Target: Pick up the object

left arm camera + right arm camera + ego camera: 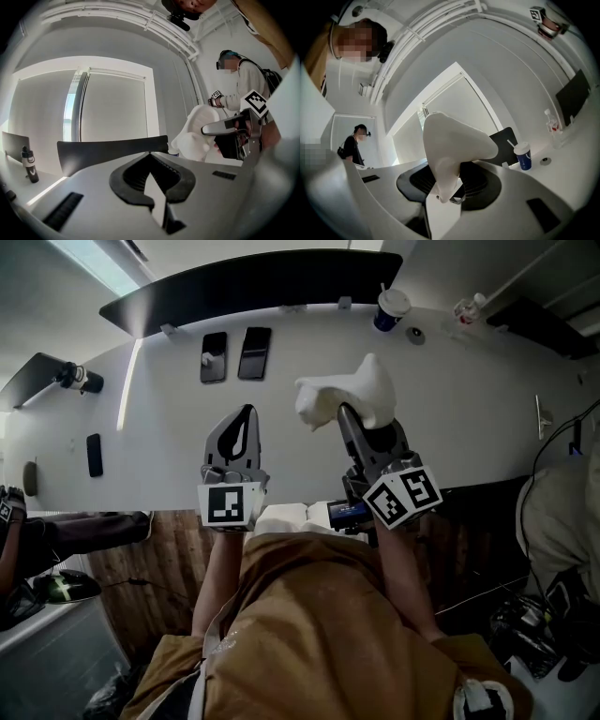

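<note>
A white, bone-like lump (pixel 354 390) hangs above the white table (pixel 469 418), and my right gripper (pixel 346 412) is shut on its lower part. In the right gripper view the white lump (pixel 452 140) fills the middle and hides the tips of the right gripper (pixel 451 185). My left gripper (pixel 246 414) hovers just left of it, shut with nothing between its fingers. The left gripper view shows the left gripper (pixel 150 157) with its tips together, and off to the right the white lump (pixel 194 136) in the right gripper (pixel 225 127).
Two dark phones (pixel 214 356) (pixel 254 352) lie at the table's far side, and a third phone (pixel 94 454) lies at the left. A blue cup with a lid (pixel 388 309) and a small bottle (pixel 469 307) stand at the far right. A person (pixel 239 79) stands nearby.
</note>
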